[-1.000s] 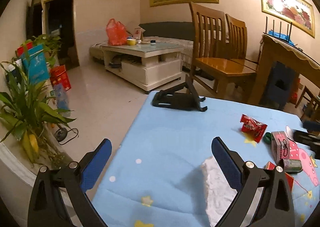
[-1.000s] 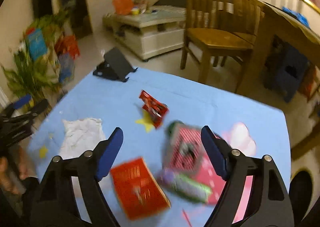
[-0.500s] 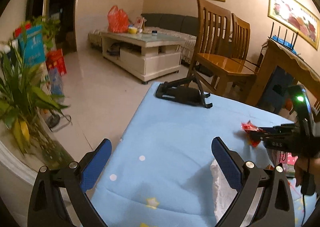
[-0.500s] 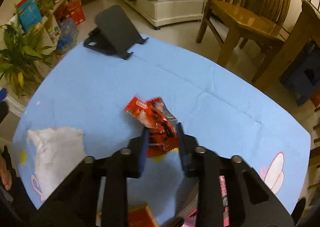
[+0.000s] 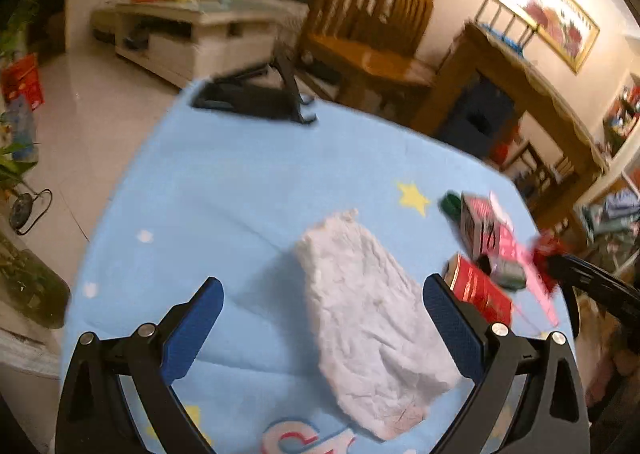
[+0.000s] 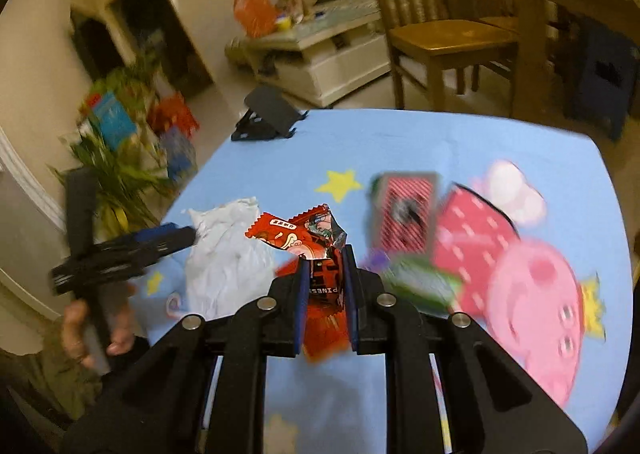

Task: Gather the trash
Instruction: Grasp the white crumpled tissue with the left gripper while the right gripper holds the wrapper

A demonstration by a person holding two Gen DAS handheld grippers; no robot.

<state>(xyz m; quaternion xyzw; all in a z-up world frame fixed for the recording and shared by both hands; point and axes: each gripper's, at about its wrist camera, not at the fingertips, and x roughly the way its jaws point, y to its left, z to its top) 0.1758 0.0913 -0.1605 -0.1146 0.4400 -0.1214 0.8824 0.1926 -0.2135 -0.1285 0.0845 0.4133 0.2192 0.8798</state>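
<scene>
- Between the pads of the right gripper [image 6: 325,274], at 6 o'clock in the right wrist view, sits the red wrapper [image 6: 308,238]. The jaws are pressed together on its lower half; its crinkled upper end projects toward 11 o'clock, clear of the cloth [image 6: 280,158]. A pinch low on the foil leaves the loose end free, which judged from the task suits carrying it off as trash.
- Change from the earlier frames: a second ago this gripper stood spread over the table with the wrapper lying flat near the yellow star [image 6: 339,184]; half a second ago the pads had closed on it. The star now shows bare.
- The tissue [image 5: 372,318], a crumpled white sheet, lies flat at 6 o'clock in the left wrist view, between the fingers of the left gripper [image 5: 322,328]. That gripper is spread wide and its pads touch nothing. Its placement over the tissue suggests this is the next item to collect.
- Change: earlier the tissue showed only at the edge by the right-hand finger; now it fills the gap, and the view tips further toward the table.
- At 3 o'clock of the tissue lie the red card [image 5: 478,290], the striped box [image 5: 476,226] and a small green-capped item, blurred. All remain on the cloth, uncollected.
- At 11 o'clock stands the black stand [image 5: 256,98], at the table's far edge.
- A hand [image 6: 96,330] holds the left gripper's handle at 8 o'clock in the right wrist view.
</scene>
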